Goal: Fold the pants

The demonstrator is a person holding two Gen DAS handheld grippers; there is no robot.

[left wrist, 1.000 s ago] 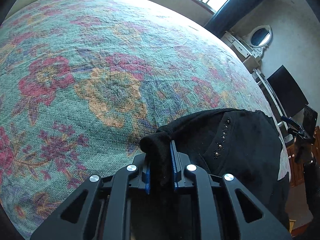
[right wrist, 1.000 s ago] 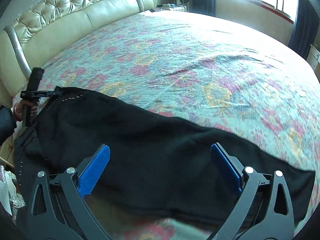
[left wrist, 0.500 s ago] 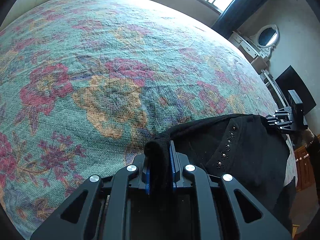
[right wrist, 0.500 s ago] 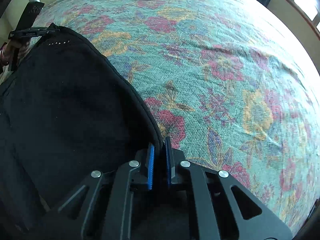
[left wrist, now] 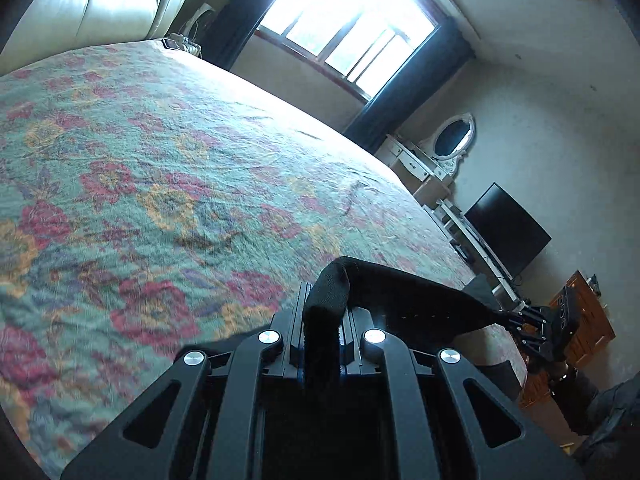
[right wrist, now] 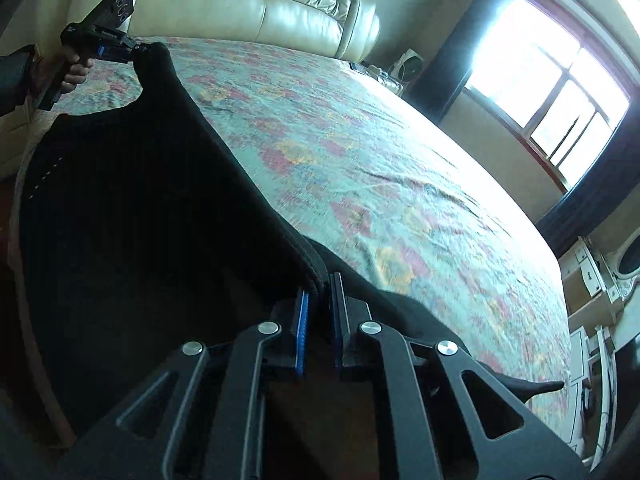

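Note:
Black pants (left wrist: 404,296) with a row of small studs hang stretched between my two grippers above the flowered bedspread (left wrist: 160,168). My left gripper (left wrist: 323,300) has a thick bunch of the black fabric between its pads, which press on it while the jaws are still closing. In the right wrist view the pants (right wrist: 140,200) spread as a wide dark sheet. My right gripper (right wrist: 320,292) is shut on their ribbed edge. The left gripper (right wrist: 128,50) shows at the far corner in a person's hand (right wrist: 74,74). The right gripper (left wrist: 516,320) appears at the fabric's other end.
The bed has a cream tufted headboard (right wrist: 260,8) and a bright window (left wrist: 352,32) with dark curtains beyond it. A white dresser with an oval mirror (left wrist: 452,144), a black screen (left wrist: 508,228) and a wooden cabinet (left wrist: 588,320) stand past the bed's foot.
The right gripper went from wide open over the pants to shut on their edge. Both grippers then rose and tilted up, lifting the pants off the bedspread.

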